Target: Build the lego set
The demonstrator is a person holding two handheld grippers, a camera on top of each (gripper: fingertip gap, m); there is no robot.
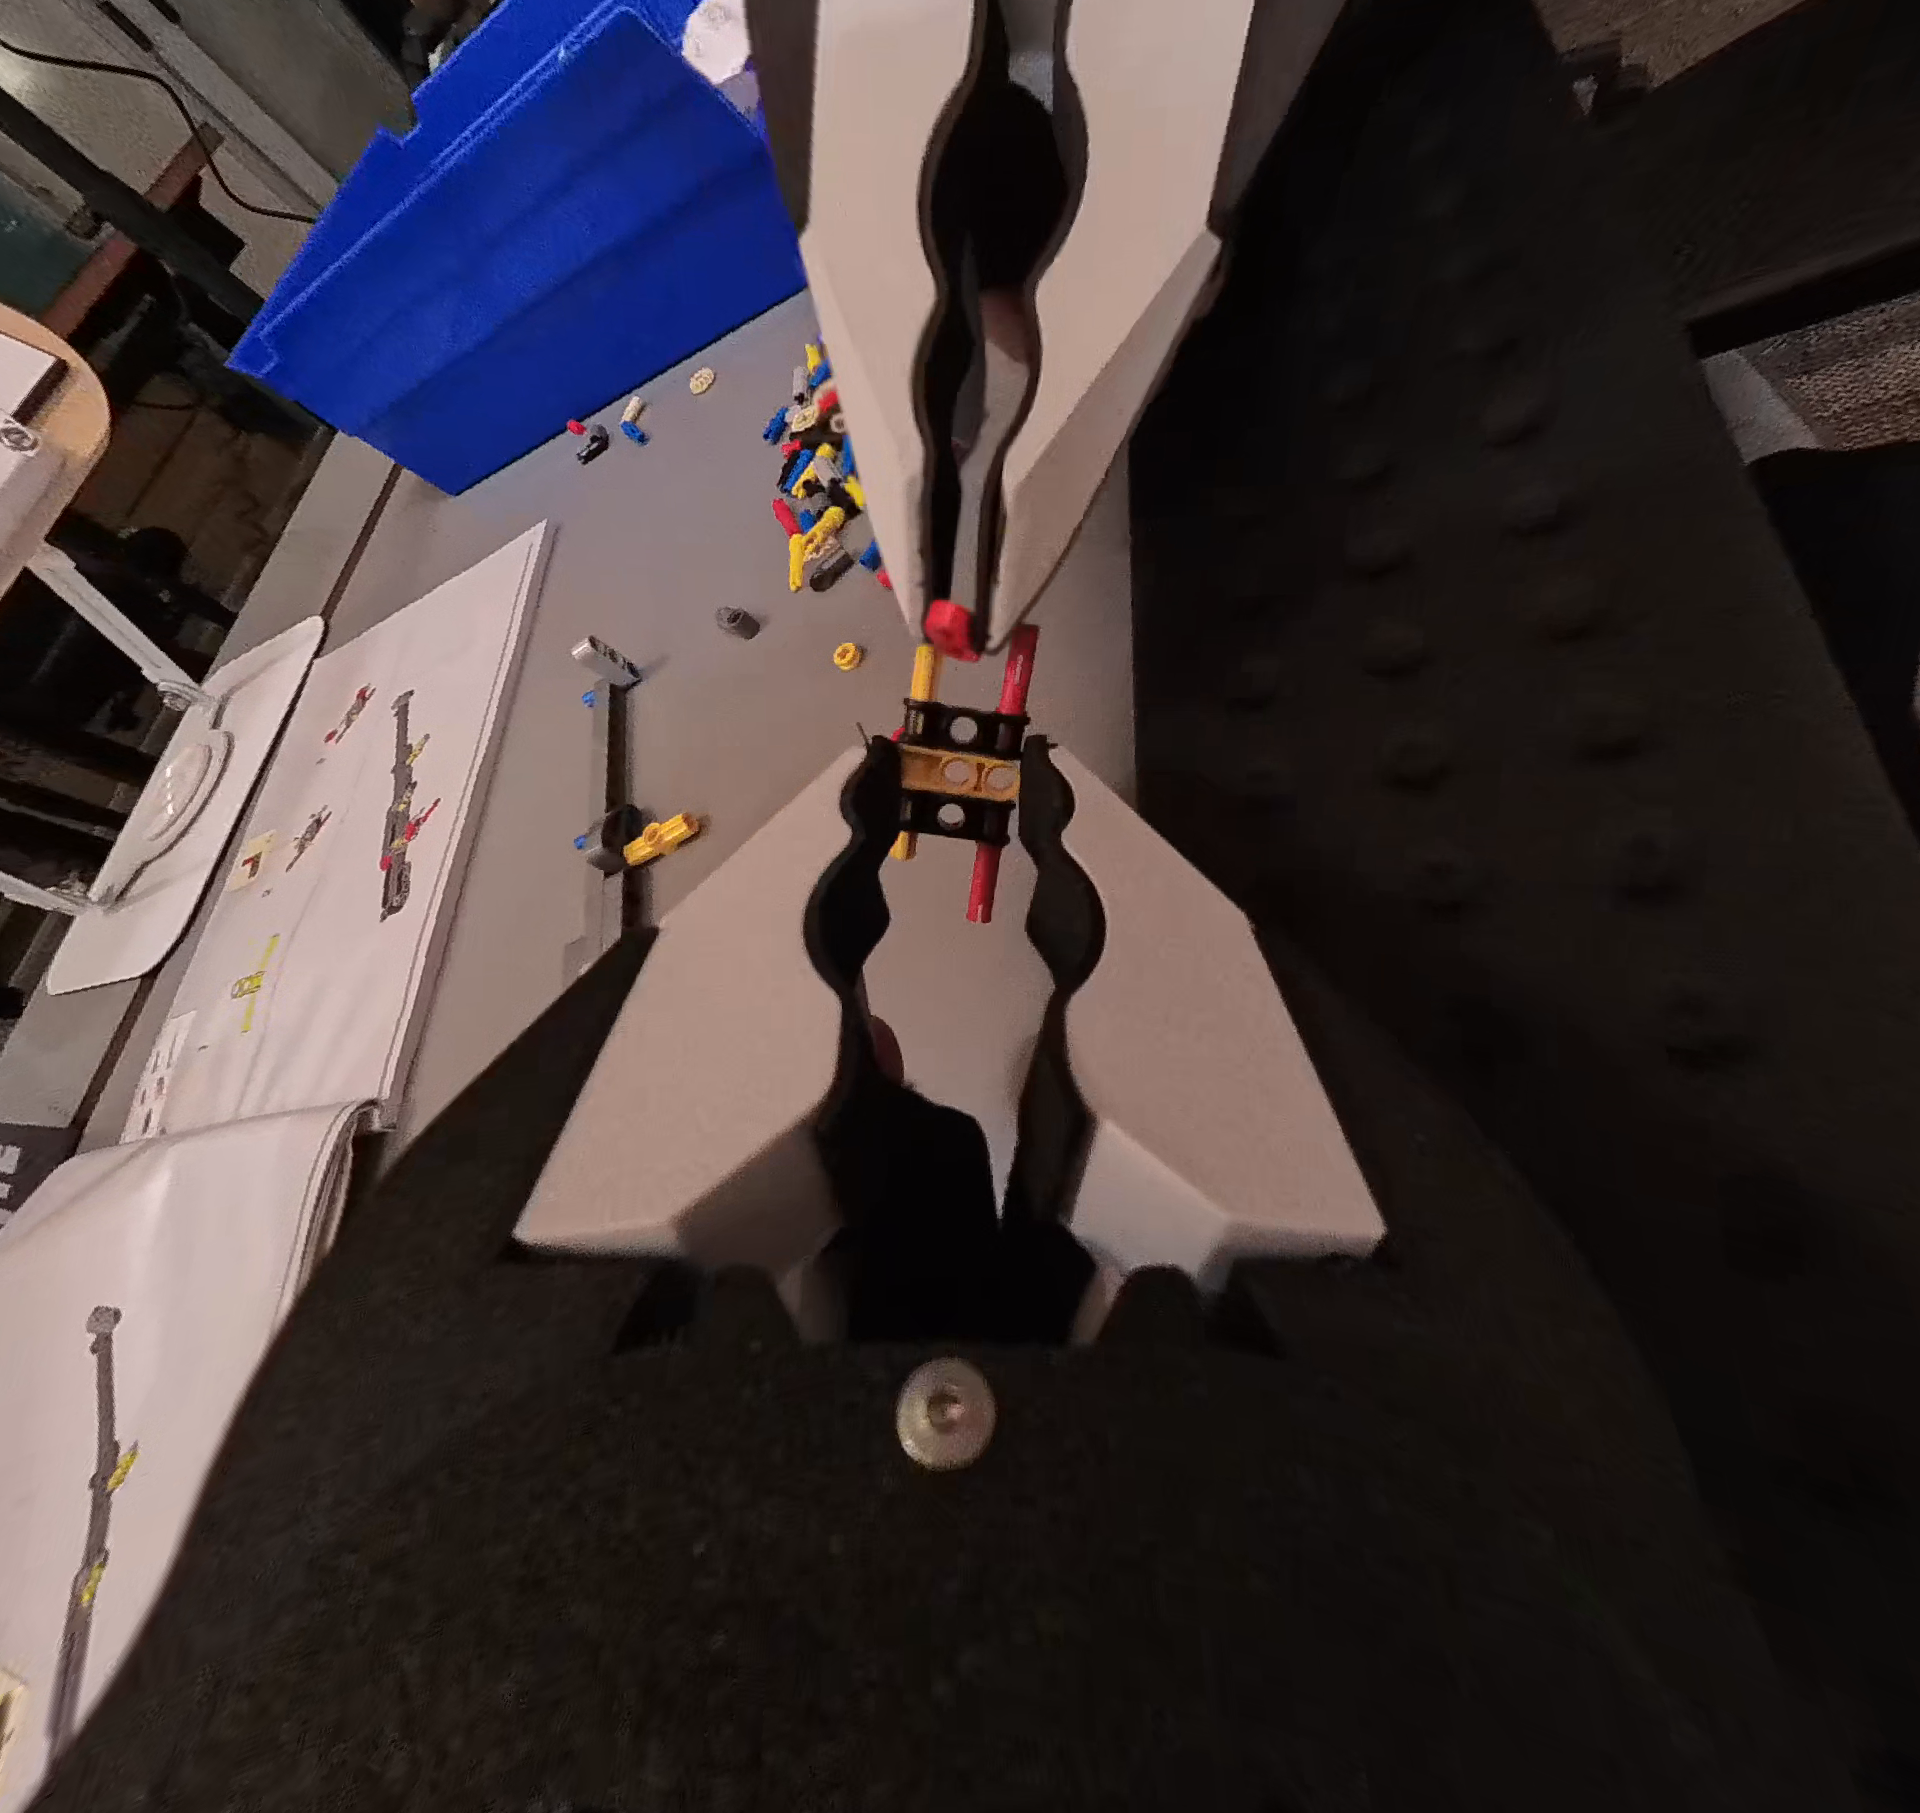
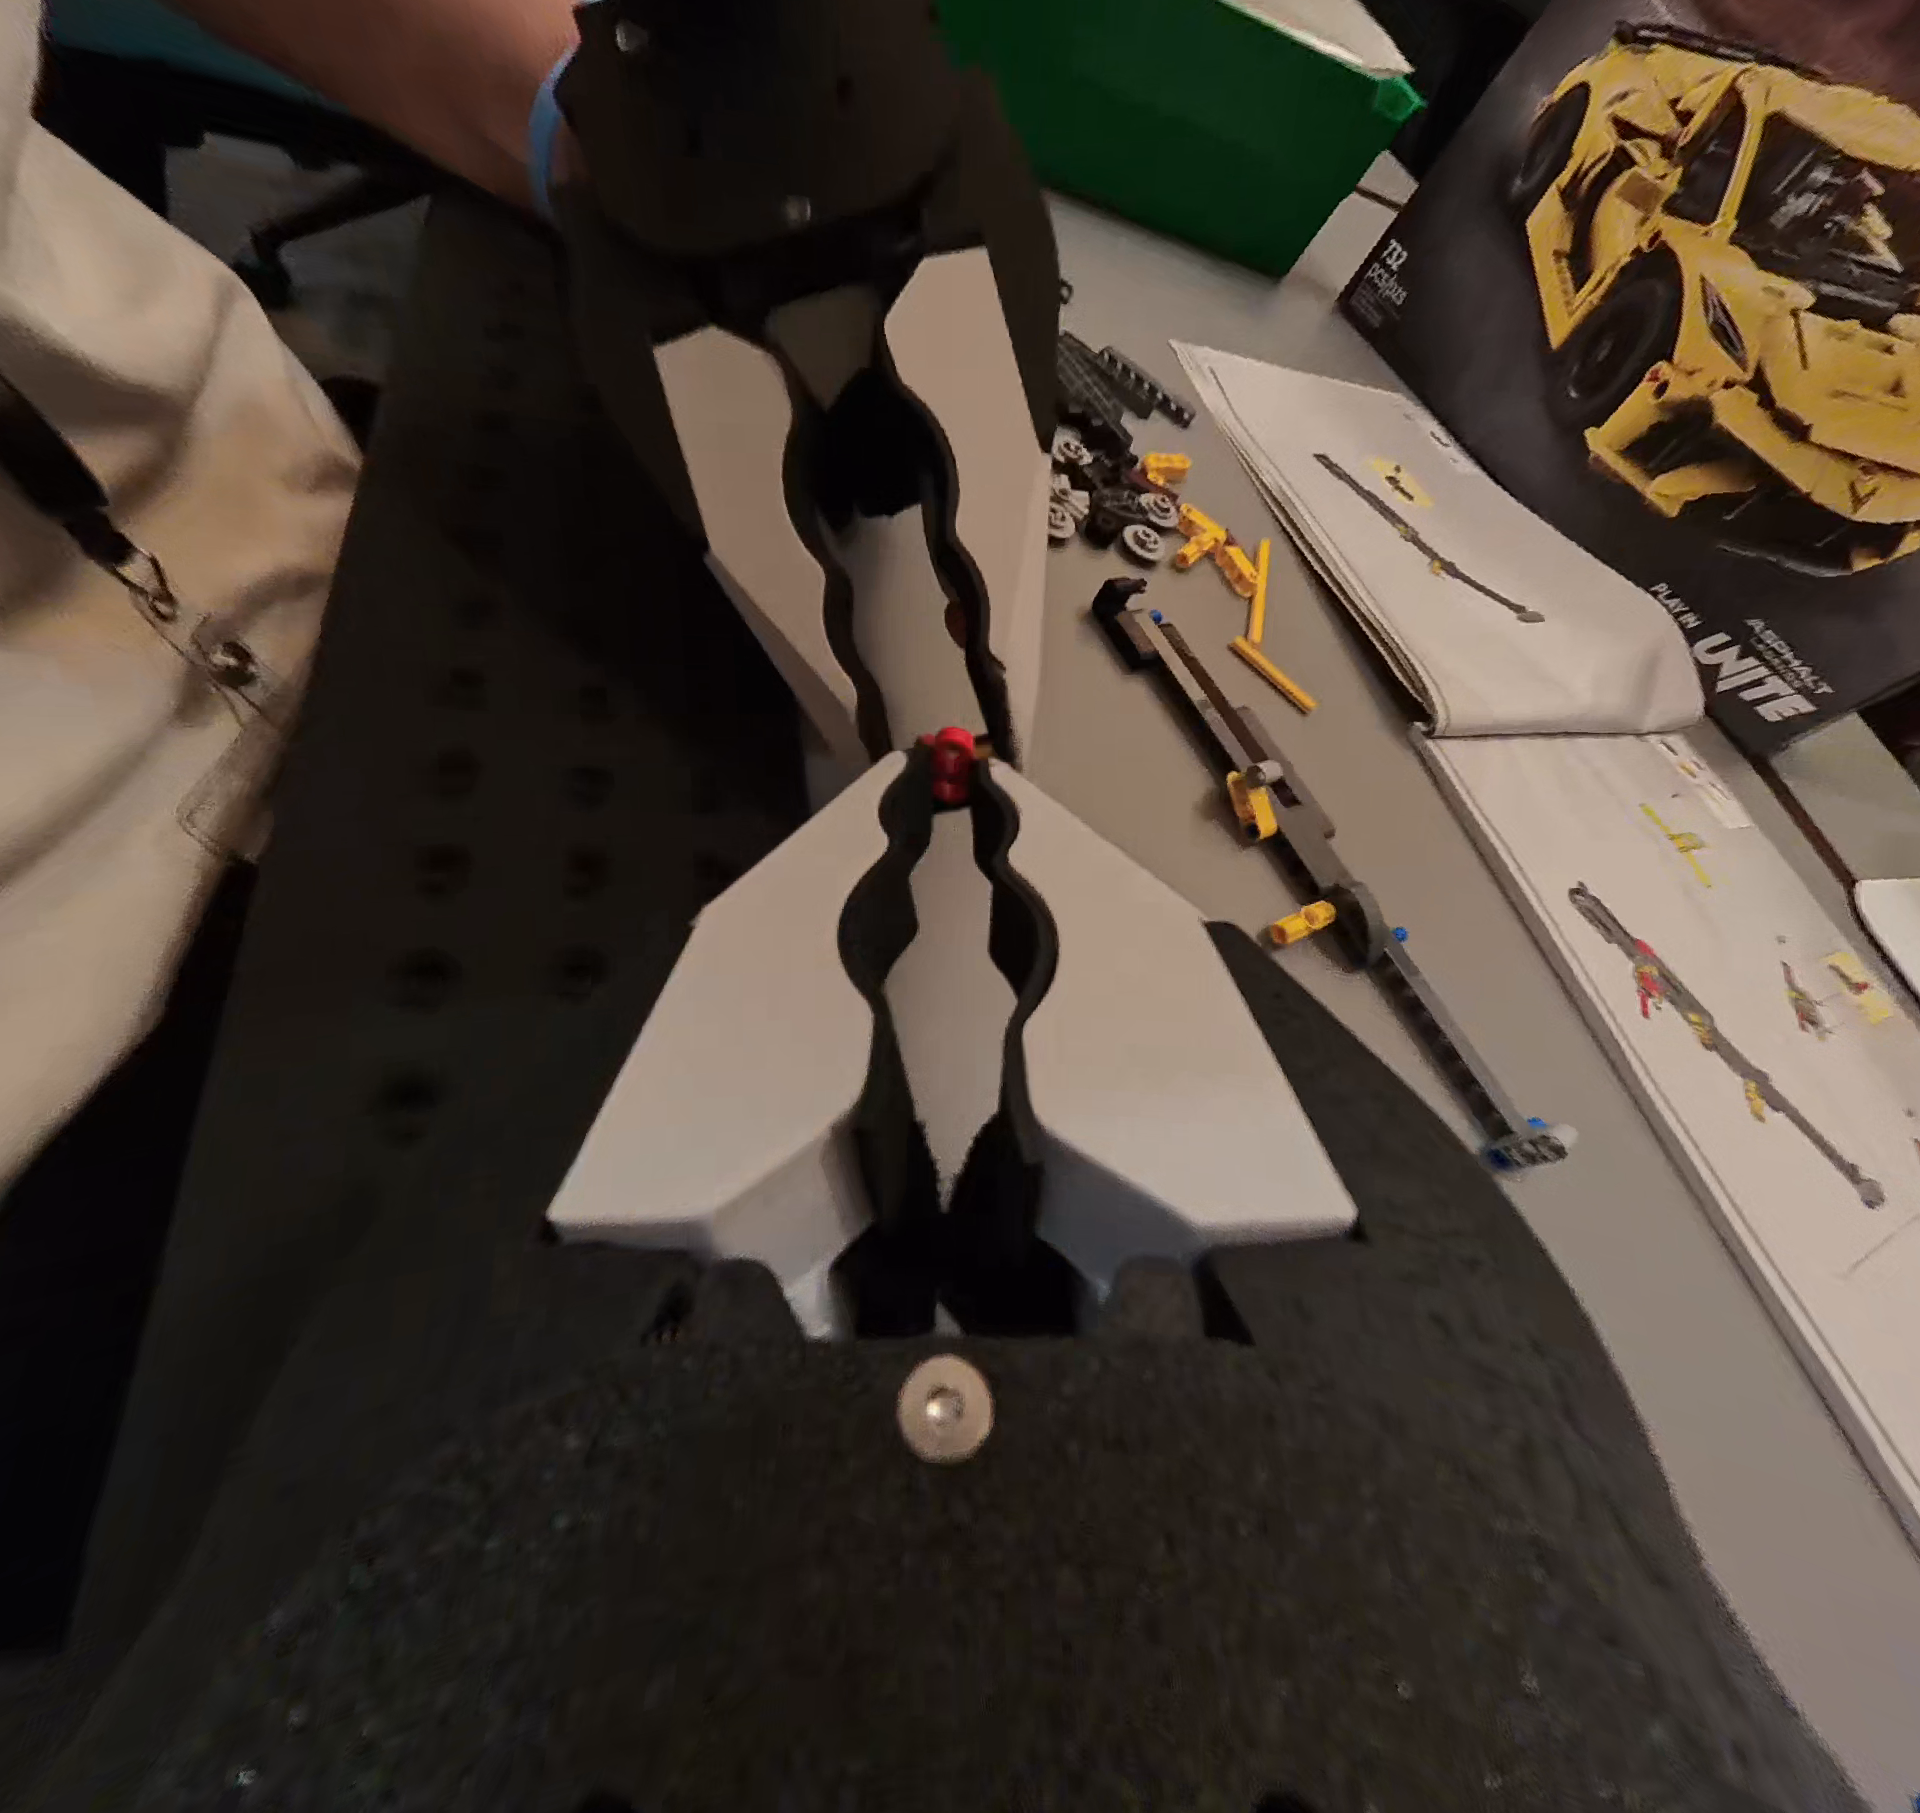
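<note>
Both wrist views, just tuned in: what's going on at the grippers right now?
A person is building with two handheld grippers. The left gripper is clamped on a small yellow-and-black subassembly with a yellow axle and a red axle through it. The right gripper pinches a small red bush, held at the yellow axle's tip, not visibly seated.

Each gripper, the left gripper and the right gripper, has pale grey wedge-shaped fingers lined with wavy black pads, on a rough black body with one silver screw. The person wears a cream garment and a light blue wristband.
</note>
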